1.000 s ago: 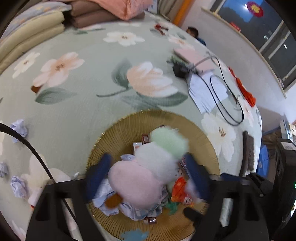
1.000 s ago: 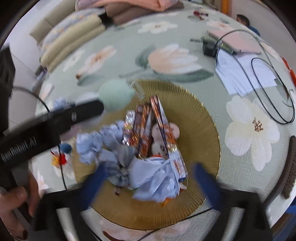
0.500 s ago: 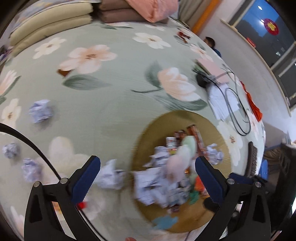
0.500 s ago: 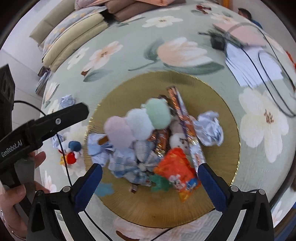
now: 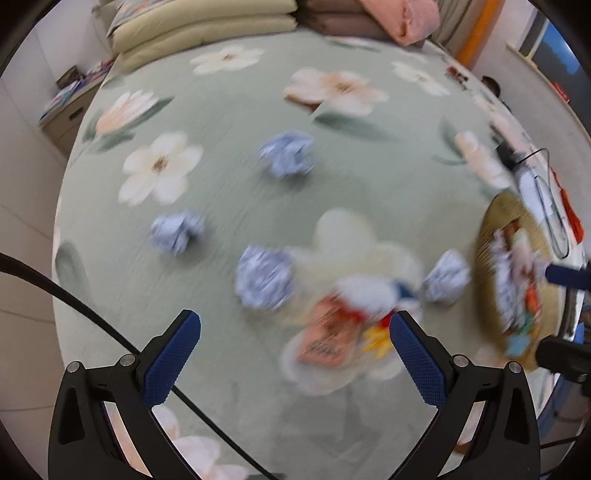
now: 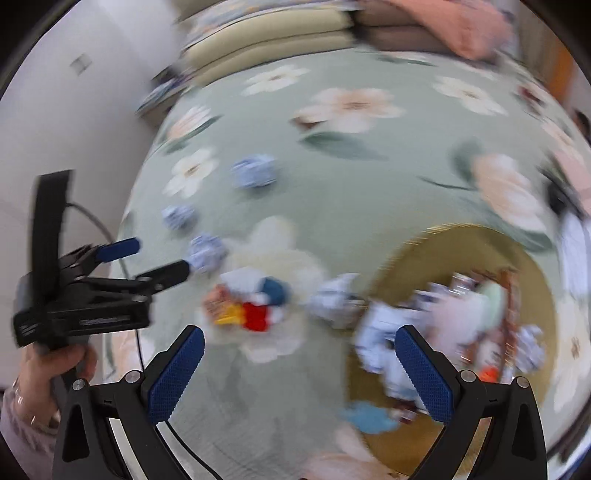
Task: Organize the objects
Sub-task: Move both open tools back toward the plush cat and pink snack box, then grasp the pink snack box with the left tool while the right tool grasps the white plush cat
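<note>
Tongs both gaping wide, holding nothing: left tongs [image 5: 295, 354], right tongs [image 6: 299, 369]. I'm swinging off gold tray [image 6: 454, 236], now piled full, toward paper balls [image 5: 264, 277] and snack packet [image 5: 327, 338] lying loose on bed.

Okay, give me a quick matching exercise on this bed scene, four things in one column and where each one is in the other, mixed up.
Things:
1. gold plate
2. pink blanket
3. toy
4. pompoms

Places:
A. on the plate
B. on the bed cover, left of the plate
C. folded at the far end of the bed
D. at the right of the bed

Pairs: 1-D, 2-C, 3-B, 4-A
</note>
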